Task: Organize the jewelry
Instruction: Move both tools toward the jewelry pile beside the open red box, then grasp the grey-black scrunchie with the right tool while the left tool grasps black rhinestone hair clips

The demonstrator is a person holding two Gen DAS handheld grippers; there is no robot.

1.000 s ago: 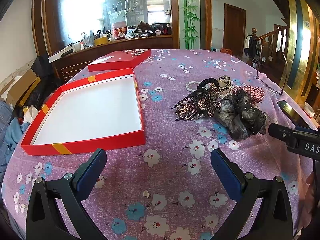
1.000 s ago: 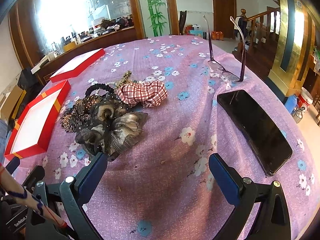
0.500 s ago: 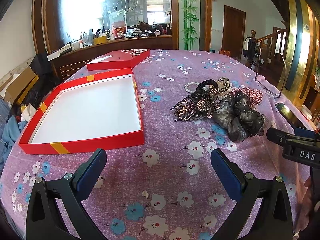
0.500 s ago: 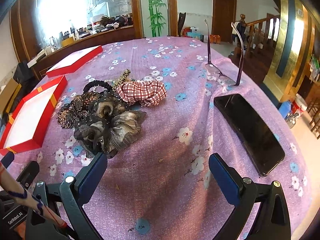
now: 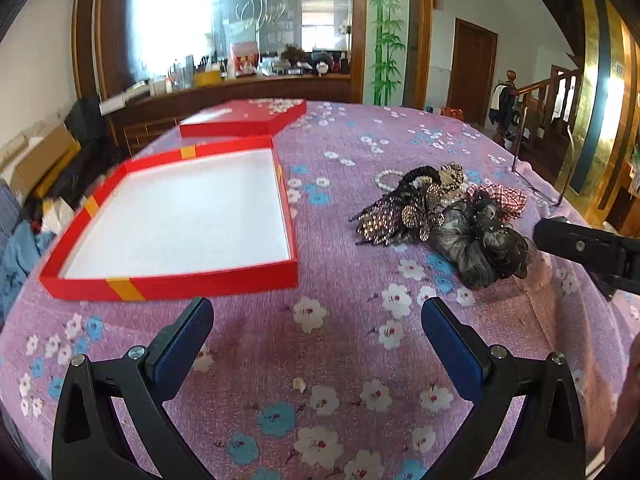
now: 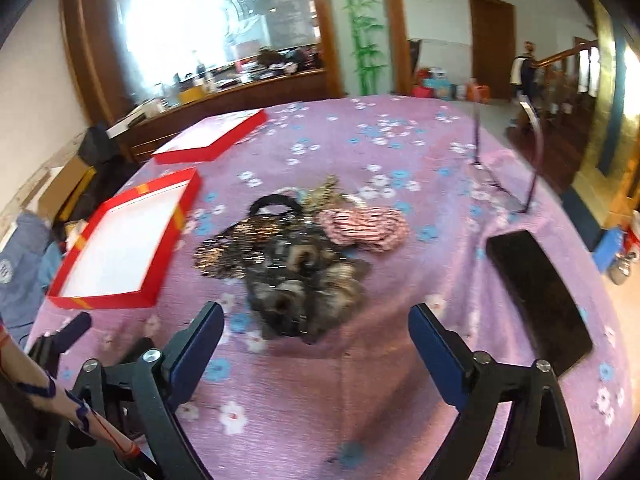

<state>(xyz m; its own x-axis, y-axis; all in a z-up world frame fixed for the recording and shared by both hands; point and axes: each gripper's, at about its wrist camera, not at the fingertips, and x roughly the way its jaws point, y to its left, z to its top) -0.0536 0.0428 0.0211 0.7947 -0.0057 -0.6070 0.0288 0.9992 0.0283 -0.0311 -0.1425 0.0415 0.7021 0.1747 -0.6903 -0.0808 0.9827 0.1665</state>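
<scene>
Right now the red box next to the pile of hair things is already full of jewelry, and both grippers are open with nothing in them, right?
Not quite. The left wrist view shows the red box is empty: only its bare white bottom is visible. The pile of hair things does lie beside it on the tablecloth, and the left gripper and right gripper are open, holding nothing.

I swung the right gripper (image 6: 316, 340) leftward until the dark scrunchie (image 6: 304, 288) sat ahead between its fingers, with the phone (image 6: 536, 296) pushed further right. Its jaws had just been closing slightly, nothing between them yet.
</scene>
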